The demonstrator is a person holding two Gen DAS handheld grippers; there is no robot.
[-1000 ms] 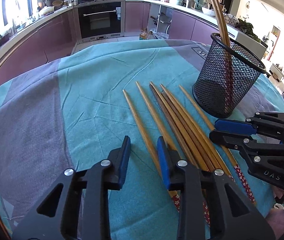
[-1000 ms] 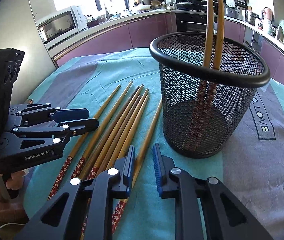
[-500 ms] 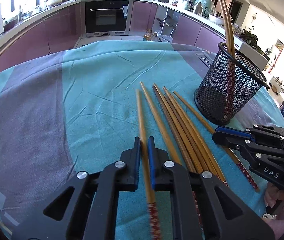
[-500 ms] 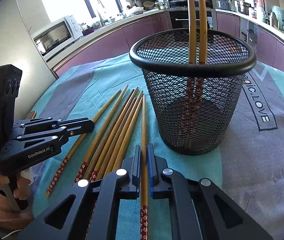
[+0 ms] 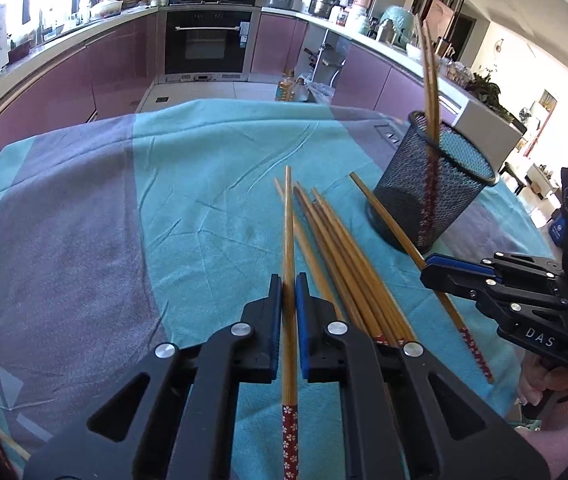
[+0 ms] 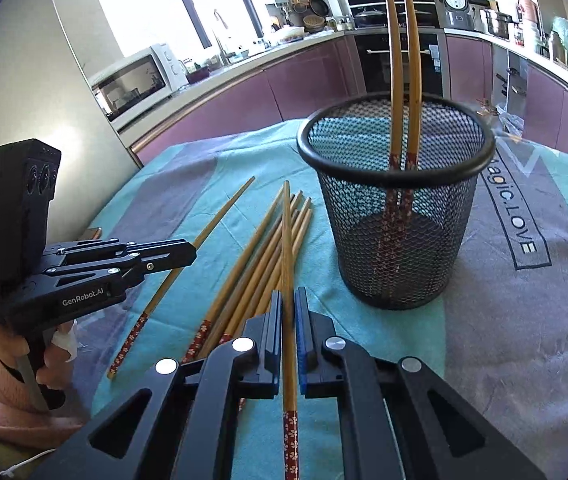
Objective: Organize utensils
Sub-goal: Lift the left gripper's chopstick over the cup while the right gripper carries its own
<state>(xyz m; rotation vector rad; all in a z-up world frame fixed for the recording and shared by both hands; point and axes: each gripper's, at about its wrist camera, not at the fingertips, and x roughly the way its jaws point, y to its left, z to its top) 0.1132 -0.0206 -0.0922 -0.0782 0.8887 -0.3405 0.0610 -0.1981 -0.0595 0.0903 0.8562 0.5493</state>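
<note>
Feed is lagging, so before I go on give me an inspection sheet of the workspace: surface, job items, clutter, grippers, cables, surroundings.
Surface: teal and grey tablecloth, wrinkled, lettering near the basket.
Job's things: black mesh holder upright with two chopsticks standing in it; a bundle of loose chopsticks lying on the cloth beside it.
Clutter: nothing seen.
Grippers: left gripper shut on one chopstick; right gripper shut on another chopstick.
Cables: possibly a white cord at the right view's bottom-left edge, unclear.
Surroundings: kitchen with purple cabinets, built-in oven, microwave.
</note>
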